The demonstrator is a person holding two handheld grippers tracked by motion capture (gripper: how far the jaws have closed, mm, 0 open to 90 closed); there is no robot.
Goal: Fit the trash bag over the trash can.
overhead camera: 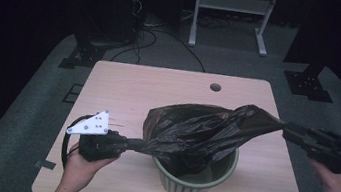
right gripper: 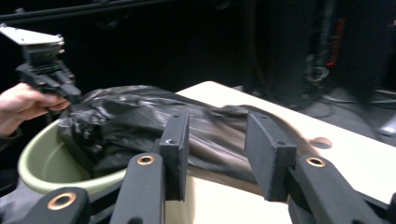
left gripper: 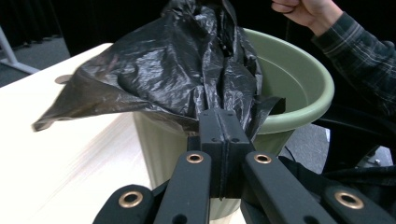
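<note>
Forearms and hands come in from the bottom of the high view, each holding a set of tongs over a pale wooden counter (overhead camera: 124, 84). At the left, the left tongs (overhead camera: 137, 145) point level toward a green bin (overhead camera: 220, 176) that stands upright near the counter's front edge, and their jaws are pressed together on the near edge of a black bag (overhead camera: 194, 129); the left gripper view looks along those clamped jaws, with crumpled plastic bunched just above them and the bin's ribbed wall right behind. The bag sits partly inside the bin, draped over its left and rear rim, and one long corner stretches up and out to the right, past the rim. The right tongs (overhead camera: 289, 130) meet the tip of that corner at the counter's right edge. Seen from the right gripper view, their jaws stand part-way apart (a clear gap between the pads), with the stretched, blurred plastic lying beyond the gap and not pinched. A small round hole (overhead camera: 215, 87) sits in the counter near its far edge, well apart from the bin
</note>
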